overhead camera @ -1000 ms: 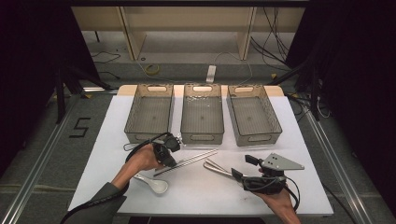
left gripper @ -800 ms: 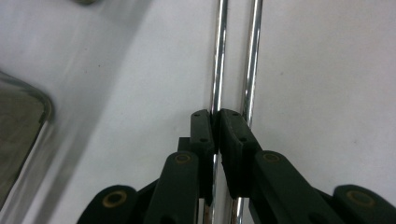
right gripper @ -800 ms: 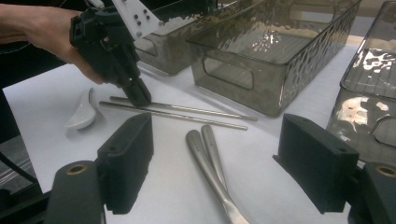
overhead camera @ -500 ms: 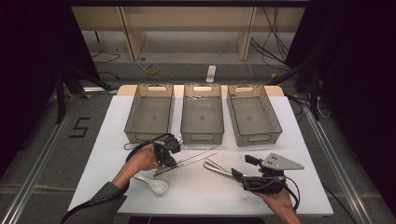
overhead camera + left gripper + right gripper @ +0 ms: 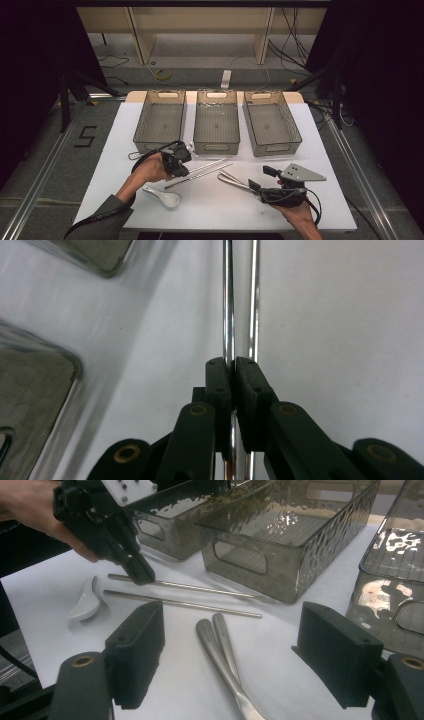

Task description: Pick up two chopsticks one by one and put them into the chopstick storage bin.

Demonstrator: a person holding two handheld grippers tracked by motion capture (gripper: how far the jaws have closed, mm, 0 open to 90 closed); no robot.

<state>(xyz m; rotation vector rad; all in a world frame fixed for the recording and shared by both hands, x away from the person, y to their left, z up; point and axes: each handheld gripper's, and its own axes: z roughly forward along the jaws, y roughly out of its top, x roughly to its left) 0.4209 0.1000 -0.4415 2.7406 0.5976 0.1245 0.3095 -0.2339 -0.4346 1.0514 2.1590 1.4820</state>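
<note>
High view: the left tongs (image 5: 183,161) sit at the near end of two metal chopsticks (image 5: 207,167) on the white surface (image 5: 320,150), just in front of the bins.

Left gripper view: the tongs (image 5: 232,371) are clamped on one chopstick (image 5: 228,300), which runs straight ahead (its twin lies just beside it).

Right gripper view: the right tongs (image 5: 235,655) stand wide apart, holding nothing, farther from the chopsticks.
</note>
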